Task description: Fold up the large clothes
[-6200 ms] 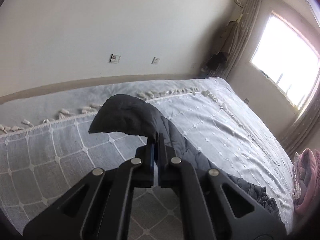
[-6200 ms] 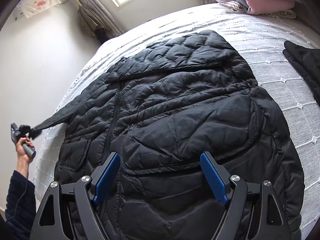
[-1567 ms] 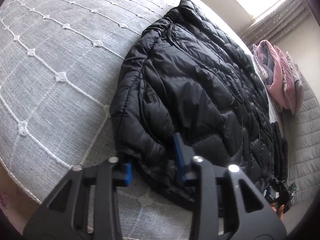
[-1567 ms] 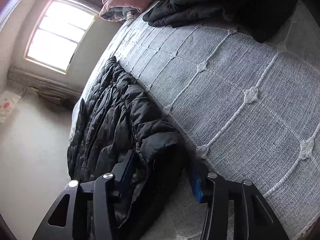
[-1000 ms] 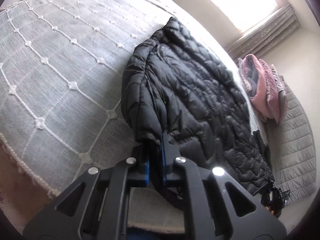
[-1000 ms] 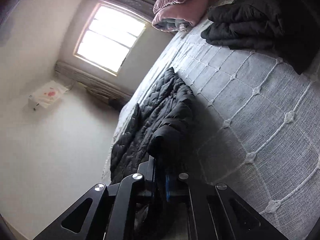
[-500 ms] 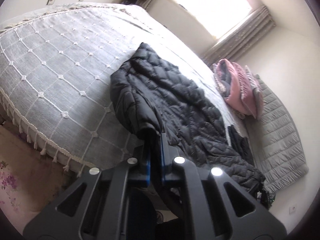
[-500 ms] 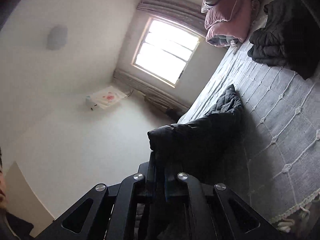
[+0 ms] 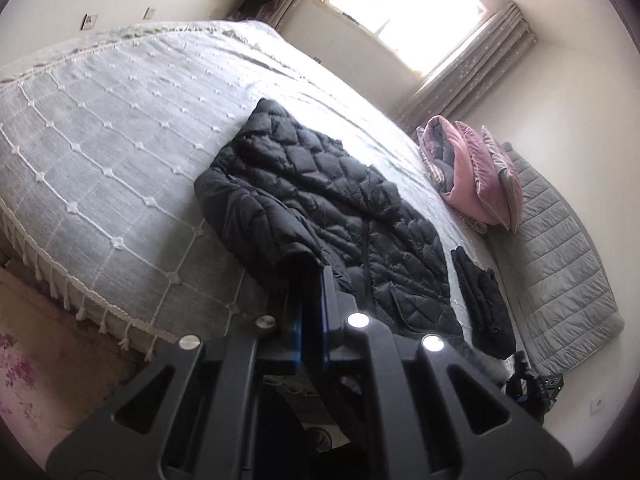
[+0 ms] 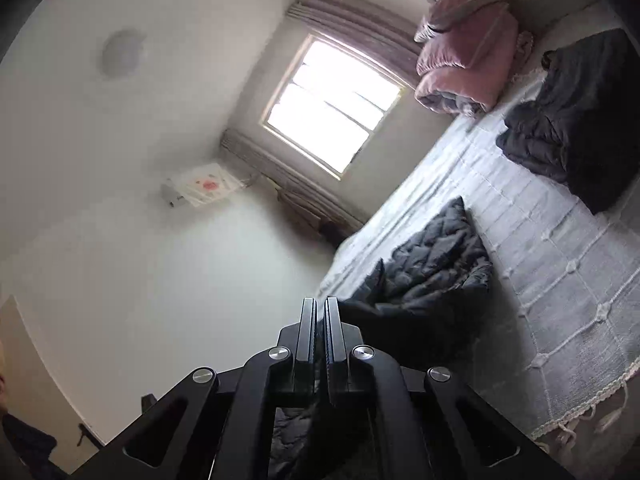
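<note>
Left wrist view — both claws, left [image 9: 310, 280] and right [image 10: 320, 312], still clamped on black jacket [image 9: 340, 200] hem, now higher off the bed [image 9: 100, 140].

We see a home bedroom: a wide bed [image 9: 120, 152] under a curtained window [image 9: 404, 12], pink bedding [image 9: 472, 176] piled.
</note>
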